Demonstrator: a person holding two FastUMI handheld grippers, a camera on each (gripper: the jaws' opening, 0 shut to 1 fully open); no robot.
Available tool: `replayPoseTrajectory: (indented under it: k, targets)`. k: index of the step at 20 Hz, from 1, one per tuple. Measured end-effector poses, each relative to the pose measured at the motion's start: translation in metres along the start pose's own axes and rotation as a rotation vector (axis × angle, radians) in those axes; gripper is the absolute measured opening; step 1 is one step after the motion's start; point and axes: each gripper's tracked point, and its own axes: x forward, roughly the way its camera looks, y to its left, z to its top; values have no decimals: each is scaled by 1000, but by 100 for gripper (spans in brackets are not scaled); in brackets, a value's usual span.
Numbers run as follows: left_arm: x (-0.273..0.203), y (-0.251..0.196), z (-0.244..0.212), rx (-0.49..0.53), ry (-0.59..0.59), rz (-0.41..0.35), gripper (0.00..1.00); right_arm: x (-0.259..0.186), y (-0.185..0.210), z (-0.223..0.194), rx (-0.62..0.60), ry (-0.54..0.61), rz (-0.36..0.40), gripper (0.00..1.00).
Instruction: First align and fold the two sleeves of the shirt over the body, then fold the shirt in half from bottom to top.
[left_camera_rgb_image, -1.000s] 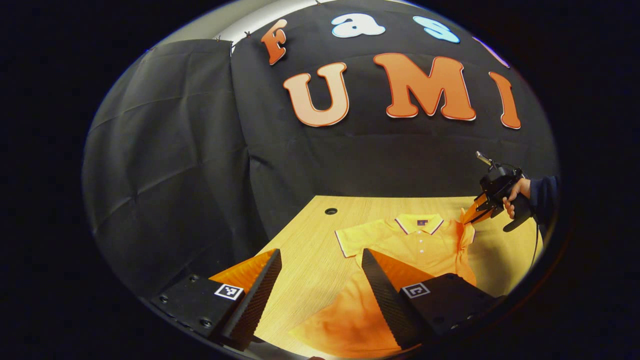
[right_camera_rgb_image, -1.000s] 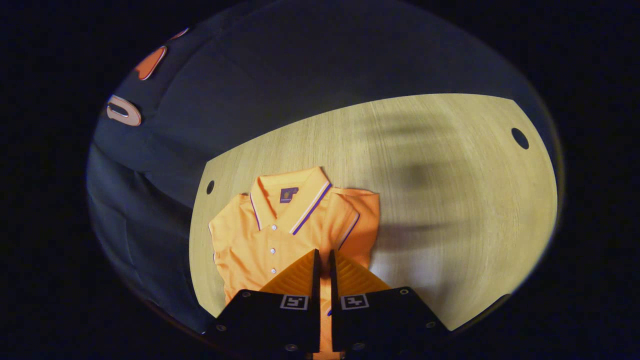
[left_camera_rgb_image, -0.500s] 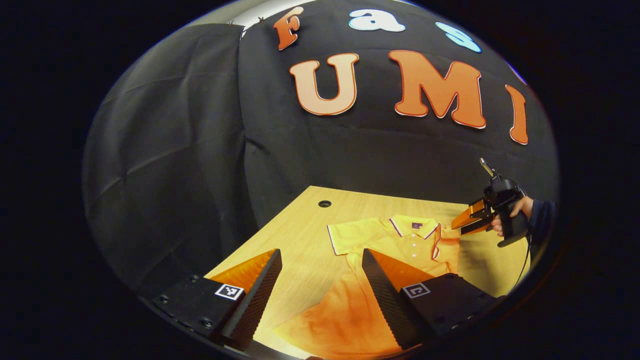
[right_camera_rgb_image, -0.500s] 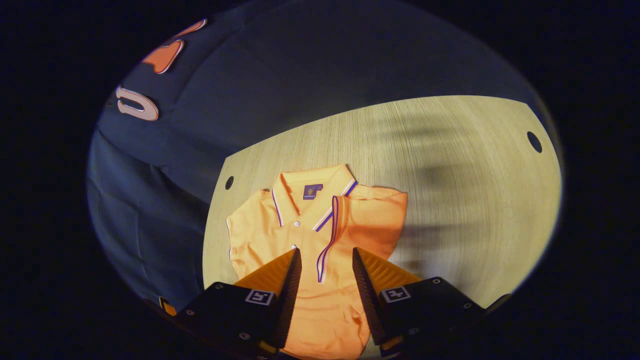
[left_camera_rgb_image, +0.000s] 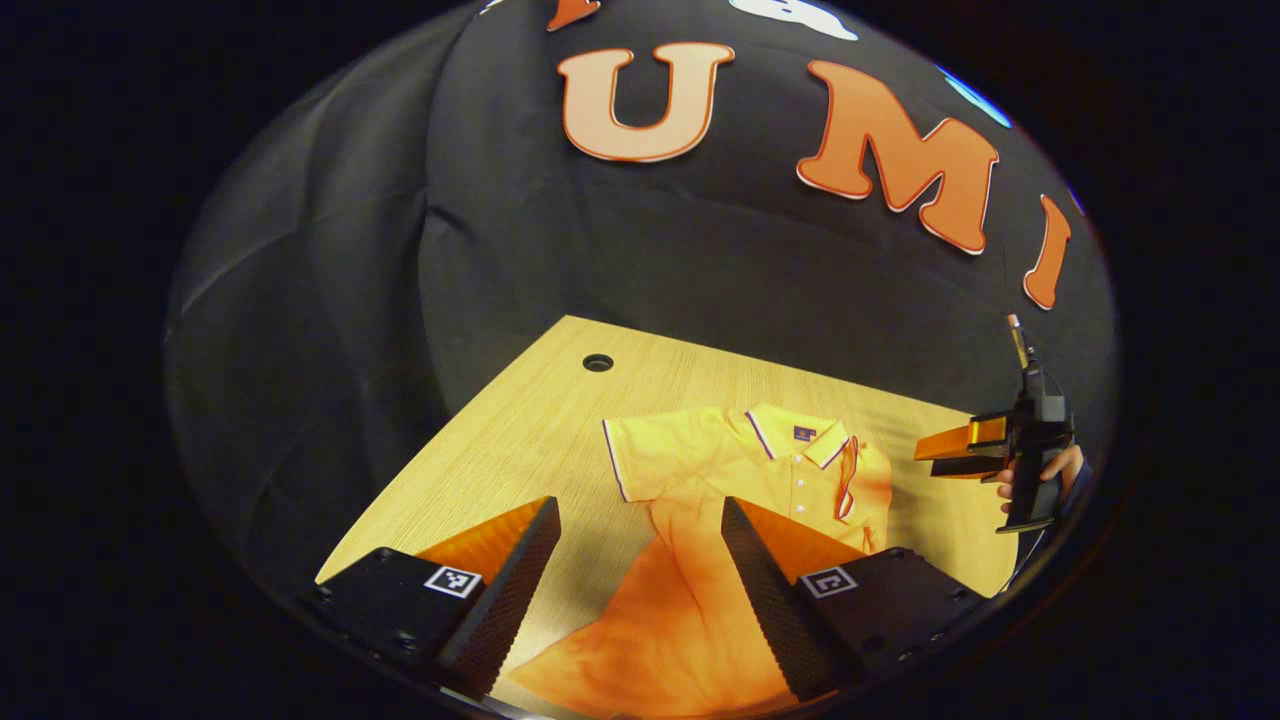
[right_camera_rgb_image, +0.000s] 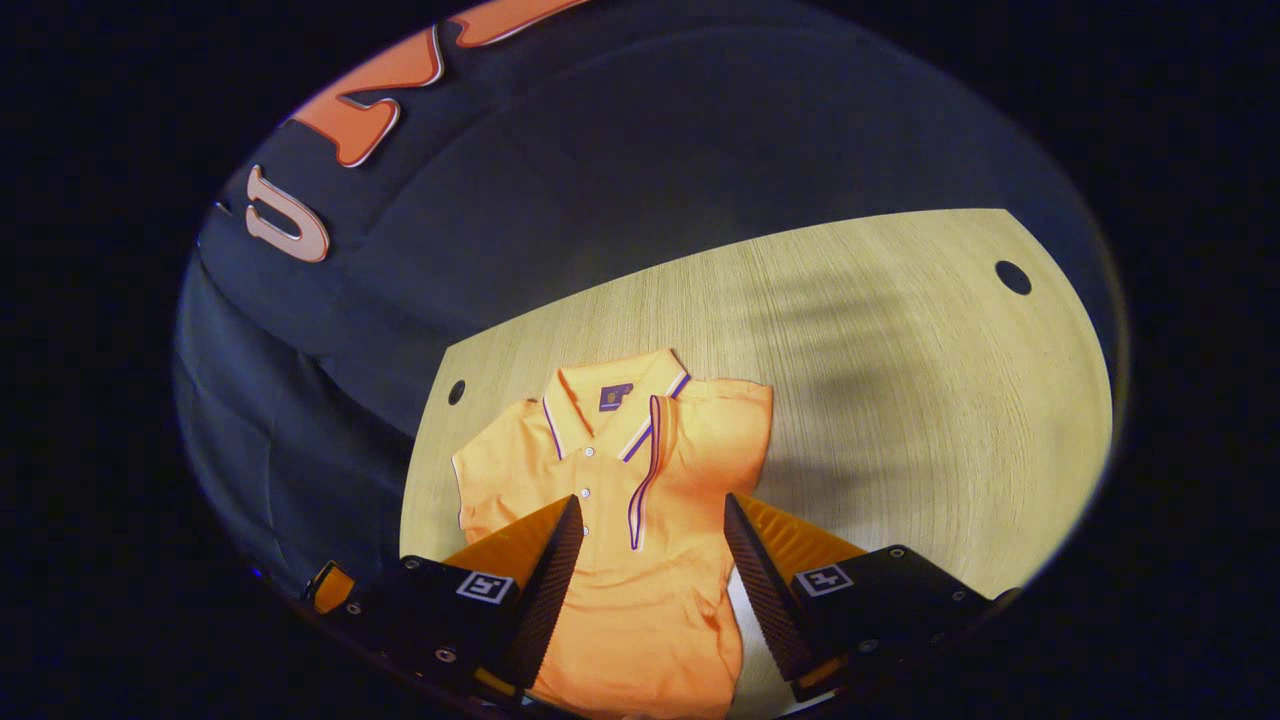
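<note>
An orange polo shirt (right_camera_rgb_image: 620, 560) lies flat on the wooden table (right_camera_rgb_image: 900, 400), collar toward the booth wall. One sleeve (right_camera_rgb_image: 700, 440) is folded over the chest, its striped hem (right_camera_rgb_image: 645, 470) running beside the button placket. The other sleeve (left_camera_rgb_image: 650, 460) is spread out flat on the table. My right gripper (right_camera_rgb_image: 645, 545) hovers open above the shirt's body with nothing between its fingers. In the left gripper view the right gripper (left_camera_rgb_image: 922, 456) hangs beside the folded shoulder, held by a hand (left_camera_rgb_image: 1045, 475). My left gripper (left_camera_rgb_image: 640, 560) is open above the shirt's lower part (left_camera_rgb_image: 670, 630).
The table has a round cable hole (left_camera_rgb_image: 598, 362) near the far left corner and another hole (right_camera_rgb_image: 1012, 277) toward the far right. Black cloth walls stand close behind and to the left. Bare wood (right_camera_rgb_image: 930, 480) stretches to the right of the shirt.
My right gripper opened, let the sleeve drop folded onto the chest, and drew back from the shirt. My left gripper stayed open and its view tipped downward toward the shirt.
</note>
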Motion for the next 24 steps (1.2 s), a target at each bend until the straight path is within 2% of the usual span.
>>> replayPoseTrajectory:
  k: [2, 7, 10, 12, 16, 17, 19, 21, 22, 23, 24]
  targets:
    - [33, 0, 3, 10, 58, -35, 99, -11, -2, -8, 16, -32, -38, 87]
    - [83, 22, 2, -68, 213, -73, 98, -43, -2, -20, -1, -128, -112, 87]
    - [115, 23, -4, -63, 303, -52, 98, -61, 8, -24, 34, -182, -123, 87]
    - [135, 20, -7, -72, 365, -70, 97, -72, 14, -29, 67, -207, -120, 87]
    - [172, 26, -6, -57, 444, -69, 94, -92, 11, -29, 28, -312, -205, 87]
    - [179, 26, -8, -62, 474, -67, 97, -98, 13, -30, 28, -339, -218, 87]
    - [196, 26, -10, -69, 513, -71, 94, -108, 15, -32, 40, -385, -240, 87]
    - [212, 25, -15, -66, 547, -65, 96, -116, 15, -35, 57, -420, -270, 87]
    - [220, 25, -16, -60, 563, -64, 93, -121, 15, -38, 70, -432, -286, 87]
    - [226, 25, -18, -52, 578, -60, 96, -126, 16, -39, 80, -450, -294, 87]
    - [234, 26, -21, -40, 590, -48, 92, -132, 16, -42, 85, -468, -308, 87]
